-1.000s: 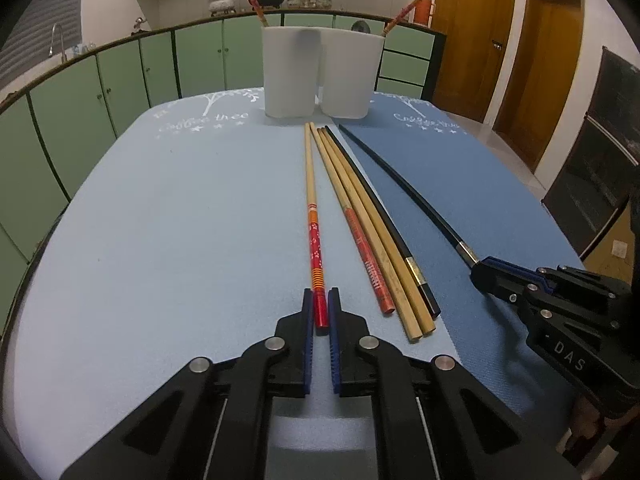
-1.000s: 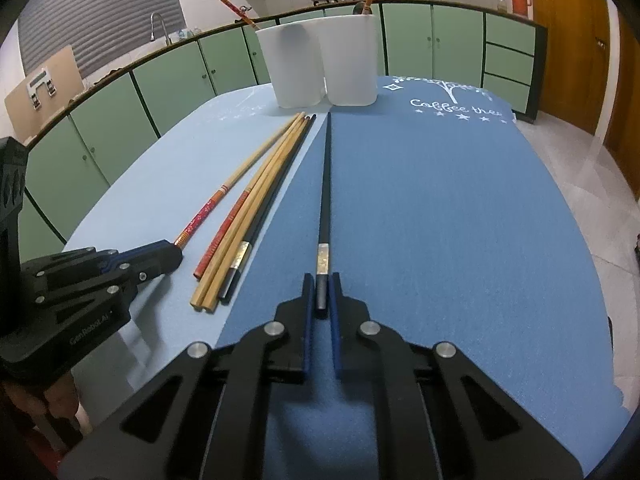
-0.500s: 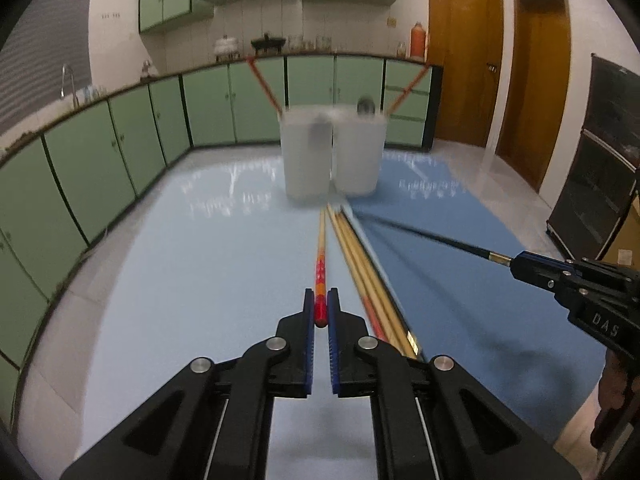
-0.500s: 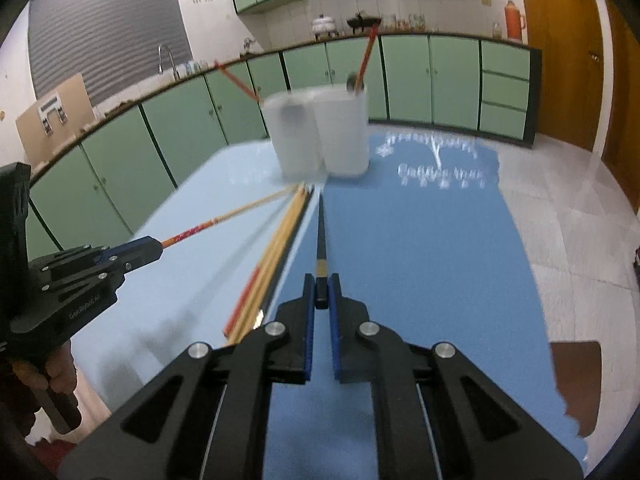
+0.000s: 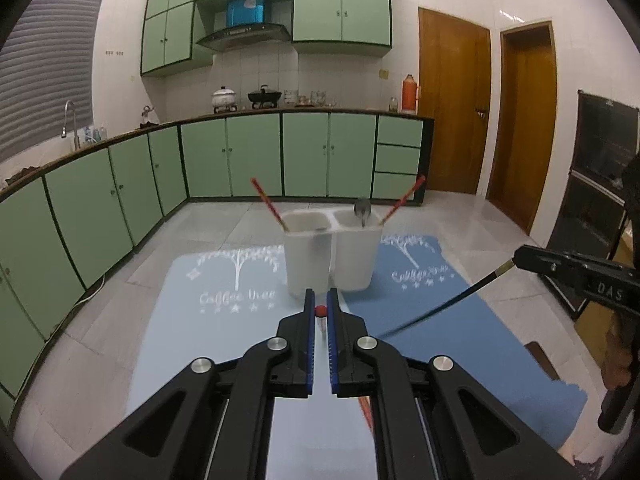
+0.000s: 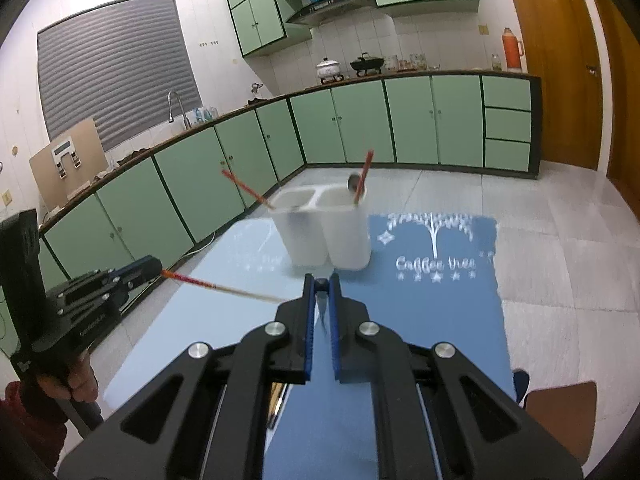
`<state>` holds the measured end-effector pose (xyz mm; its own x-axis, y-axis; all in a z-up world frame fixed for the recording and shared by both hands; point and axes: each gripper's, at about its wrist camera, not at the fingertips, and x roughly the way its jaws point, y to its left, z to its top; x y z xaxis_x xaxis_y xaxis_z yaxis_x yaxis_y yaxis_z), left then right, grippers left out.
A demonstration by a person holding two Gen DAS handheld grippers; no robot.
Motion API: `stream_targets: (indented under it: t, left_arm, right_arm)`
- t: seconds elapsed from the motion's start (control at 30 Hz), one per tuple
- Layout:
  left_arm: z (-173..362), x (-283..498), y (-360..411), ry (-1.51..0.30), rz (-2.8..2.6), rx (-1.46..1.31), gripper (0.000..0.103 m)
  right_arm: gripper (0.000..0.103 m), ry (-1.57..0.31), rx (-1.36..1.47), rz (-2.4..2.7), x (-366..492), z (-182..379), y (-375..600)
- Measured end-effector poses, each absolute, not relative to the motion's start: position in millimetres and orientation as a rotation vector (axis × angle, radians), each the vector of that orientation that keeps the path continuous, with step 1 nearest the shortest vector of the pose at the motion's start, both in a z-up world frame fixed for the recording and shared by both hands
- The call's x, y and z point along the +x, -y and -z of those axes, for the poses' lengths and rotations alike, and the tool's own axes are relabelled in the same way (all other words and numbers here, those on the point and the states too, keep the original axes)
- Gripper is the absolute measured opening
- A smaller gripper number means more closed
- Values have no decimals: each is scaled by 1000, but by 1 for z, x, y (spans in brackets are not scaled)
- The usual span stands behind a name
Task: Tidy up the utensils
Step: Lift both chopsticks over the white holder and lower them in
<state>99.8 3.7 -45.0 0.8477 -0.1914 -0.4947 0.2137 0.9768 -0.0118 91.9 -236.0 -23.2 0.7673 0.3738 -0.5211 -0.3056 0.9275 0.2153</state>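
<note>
Above the blue mat-covered surface, left tongs clamp a slim red-tipped chopstick; at 3 o'clock, right tongs clamp a glossy black chopstick.

looking forward along each gripper's fingers, down over the table, both sharing the white holder.
</note>
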Motion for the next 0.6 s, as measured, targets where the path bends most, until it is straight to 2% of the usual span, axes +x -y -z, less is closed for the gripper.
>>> stream_targets:
  t: [0.33, 0.6]
  left_arm:
    - [10, 118, -4, -461, 240, 58, 5]
    - [-43, 120, -13, -353, 264, 26, 5]
  right_arm:
    - [6, -580, 103, -404, 134, -18, 235]
    - [6, -485, 105, -446, 166, -82, 239]
